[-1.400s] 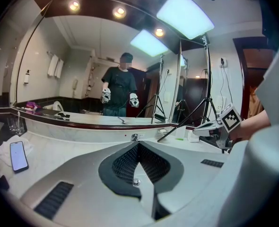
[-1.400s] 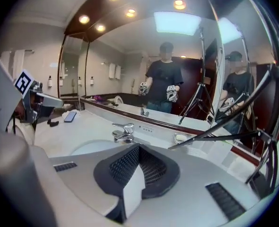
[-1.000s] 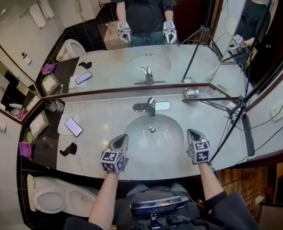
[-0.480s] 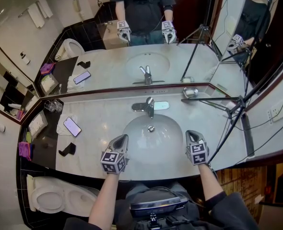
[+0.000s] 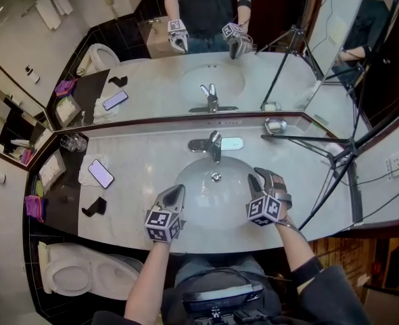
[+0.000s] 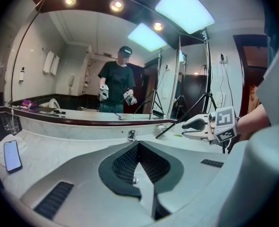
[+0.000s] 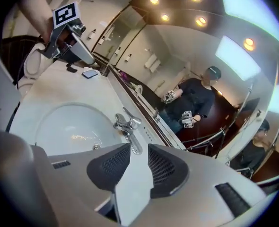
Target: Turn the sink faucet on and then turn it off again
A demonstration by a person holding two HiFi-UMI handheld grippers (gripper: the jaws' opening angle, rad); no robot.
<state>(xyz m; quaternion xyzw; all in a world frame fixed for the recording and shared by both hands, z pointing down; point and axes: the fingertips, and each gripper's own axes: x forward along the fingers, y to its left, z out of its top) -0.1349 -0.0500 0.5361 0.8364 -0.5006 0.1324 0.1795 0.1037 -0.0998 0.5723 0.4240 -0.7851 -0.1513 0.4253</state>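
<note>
- Right gripper view: the right gripper (image 7: 138, 150) is seen with its fingers parted by a moderate gap, having just been opening. Nothing is caught between the pads. The faucet (image 7: 126, 126) is framed beyond the gap and is not touched.
- In the left gripper view, the left gripper (image 6: 138, 144) is shown with its fingertips pressed together, and nothing is clamped between them.
- In the head view, both grippers are held over the near half of the sink basin (image 5: 206, 181), the left at the bowl's lower left and the right at its lower right. The right one is rolled to one side.
- The faucet is mounted at the far rim of the basin, at the centre of the frame, with its spout reaching over the bowl. It stands apart from both grippers.
- Only bare bowl is seen between the right gripper and the faucet.
- The mirror (image 5: 152, 87) is met just behind the faucet, along the counter's (image 5: 145, 161) far edge.
- A tripod (image 5: 308, 139) is stretched across the counter at the right of the frame, near the right gripper's outer side.
- A phone (image 5: 100, 173) is laid at the left, well apart from the left gripper.
</note>
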